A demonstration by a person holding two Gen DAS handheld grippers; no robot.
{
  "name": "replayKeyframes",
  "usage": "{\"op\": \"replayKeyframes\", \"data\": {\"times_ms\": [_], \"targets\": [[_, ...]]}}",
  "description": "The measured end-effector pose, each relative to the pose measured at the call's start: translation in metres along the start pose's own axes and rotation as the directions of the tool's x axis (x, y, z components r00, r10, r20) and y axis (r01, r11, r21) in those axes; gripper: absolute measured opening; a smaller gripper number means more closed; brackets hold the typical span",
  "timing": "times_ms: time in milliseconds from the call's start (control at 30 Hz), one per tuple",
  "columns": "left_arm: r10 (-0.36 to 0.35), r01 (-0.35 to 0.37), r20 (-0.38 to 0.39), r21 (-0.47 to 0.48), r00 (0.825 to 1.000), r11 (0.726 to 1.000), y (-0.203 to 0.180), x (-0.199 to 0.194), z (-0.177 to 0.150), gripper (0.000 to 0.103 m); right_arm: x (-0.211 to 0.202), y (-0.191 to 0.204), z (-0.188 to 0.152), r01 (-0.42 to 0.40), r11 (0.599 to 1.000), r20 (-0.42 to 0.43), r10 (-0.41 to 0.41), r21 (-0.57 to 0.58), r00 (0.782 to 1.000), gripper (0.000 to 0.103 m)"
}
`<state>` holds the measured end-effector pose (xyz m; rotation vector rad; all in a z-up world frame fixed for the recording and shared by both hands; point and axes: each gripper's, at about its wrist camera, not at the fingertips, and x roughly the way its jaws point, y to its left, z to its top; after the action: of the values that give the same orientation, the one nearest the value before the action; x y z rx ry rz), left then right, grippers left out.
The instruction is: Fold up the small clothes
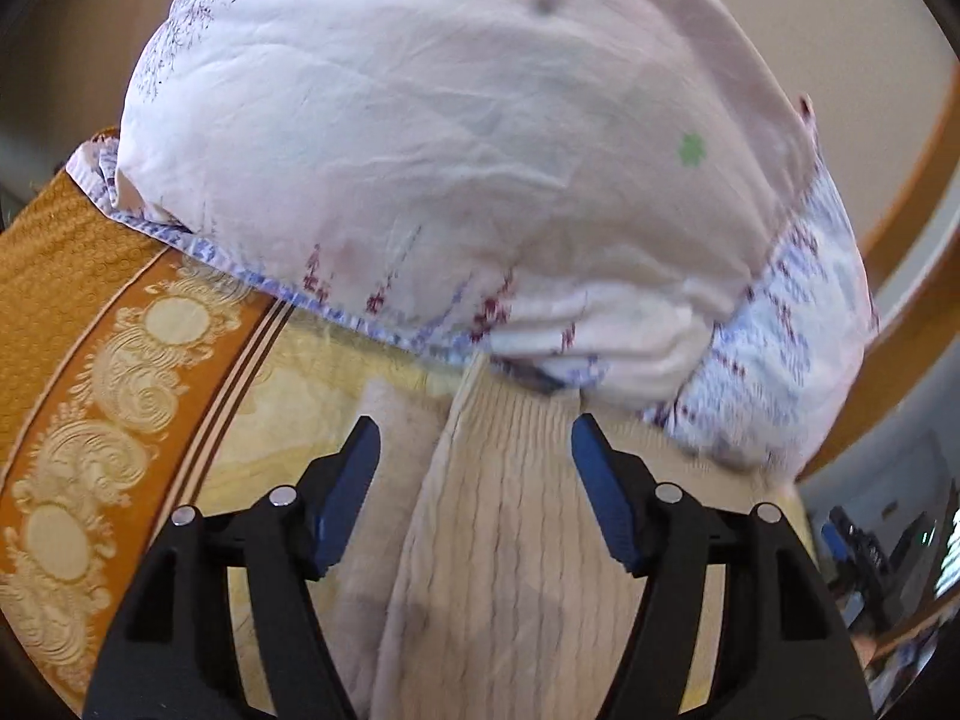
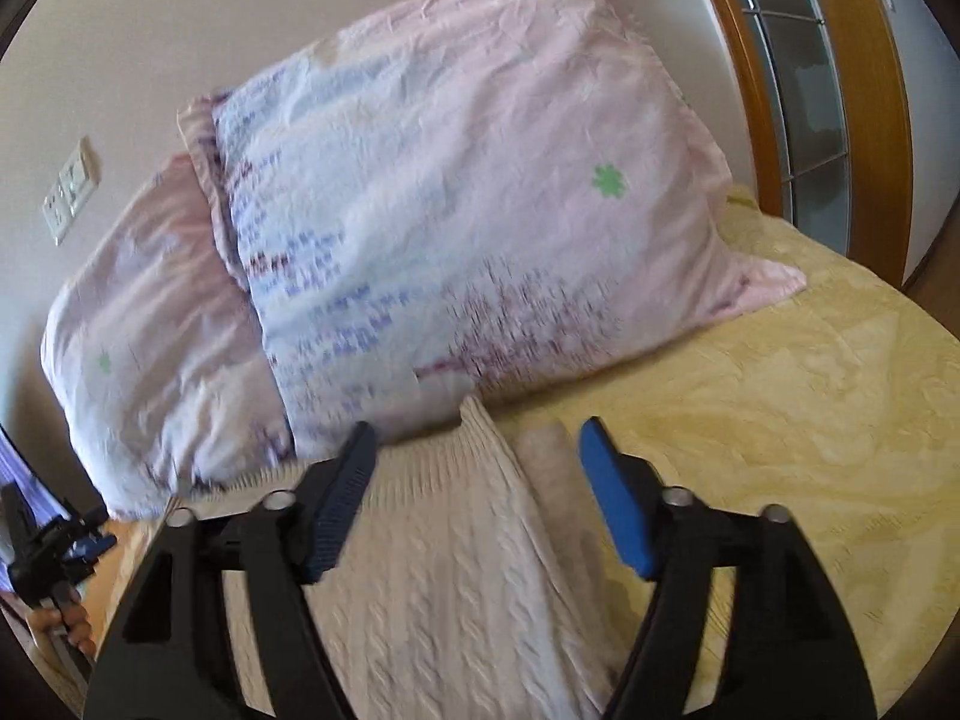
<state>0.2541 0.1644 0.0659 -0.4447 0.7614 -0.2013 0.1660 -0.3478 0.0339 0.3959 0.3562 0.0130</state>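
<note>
both claws gape wide, holding nothing: left gripper (image 1: 474,468) and right gripper (image 2: 477,474) each straddle the cream cable-knit garment (image 1: 504,540). its long axis runs from bottom centre of frame up toward the pillows (image 2: 456,192), lying flat on the yellow bedspread (image 2: 810,420).

Two floral pillows (image 2: 456,192) on yellow bedspread (image 2: 810,408)
</note>
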Motion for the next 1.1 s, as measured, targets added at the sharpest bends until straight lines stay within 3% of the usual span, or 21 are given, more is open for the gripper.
{"op": "replayKeyframes", "data": {"times_ms": [167, 333, 500, 567, 667, 733, 800, 833, 1100], "targets": [[0.005, -0.002, -0.061, 0.050, 0.998, 0.999, -0.001, -0.005, -0.021, 0.059, 0.001, -0.010, -0.023, -0.007, 0.999, -0.104, 0.003, -0.039, 0.995, 0.046], [0.027, -0.020, -0.102, 0.069, 0.994, 0.997, 0.007, -0.006, -0.038, 0.055, 0.000, -0.018, -0.042, 0.021, 0.997, -0.154, -0.031, -0.070, 0.988, 0.042], [0.031, -0.022, -0.137, 0.061, 0.990, 0.998, 0.015, -0.003, -0.050, 0.046, 0.004, -0.025, -0.053, 0.003, 0.998, -0.199, -0.016, -0.064, 0.980, 0.032], [0.037, -0.027, -0.139, 0.072, 0.990, 0.997, 0.015, -0.002, -0.054, 0.043, 0.004, -0.023, -0.056, 0.006, 0.996, -0.199, -0.022, -0.085, 0.980, 0.030], [0.047, -0.034, -0.138, 0.090, 0.989, 0.995, 0.014, -0.002, -0.056, 0.038, 0.004, -0.020, -0.057, 0.008, 0.995, -0.195, -0.027, -0.097, 0.980, 0.019], [0.039, -0.027, -0.144, 0.089, 0.989, 0.996, 0.014, -0.002, -0.057, 0.030, 0.002, -0.018, -0.057, 0.010, 0.994, -0.188, -0.030, -0.108, 0.982, 0.014], [0.029, -0.015, -0.165, 0.087, 0.986, 0.996, 0.015, 0.000, -0.059, 0.013, -0.001, -0.016, -0.058, 0.010, 0.993, -0.176, -0.030, -0.118, 0.984, 0.012], [0.030, -0.015, -0.172, 0.087, 0.985, 0.996, 0.016, 0.000, -0.060, 0.011, -0.002, -0.015, -0.058, 0.011, 0.993, -0.169, -0.031, -0.120, 0.985, 0.011], [-0.004, 0.016, -0.177, 0.063, 0.984, 0.998, 0.023, -0.010, -0.057, 0.007, -0.021, -0.015, -0.055, -0.007, 0.996, -0.136, -0.005, -0.089, 0.991, 0.010]]}}
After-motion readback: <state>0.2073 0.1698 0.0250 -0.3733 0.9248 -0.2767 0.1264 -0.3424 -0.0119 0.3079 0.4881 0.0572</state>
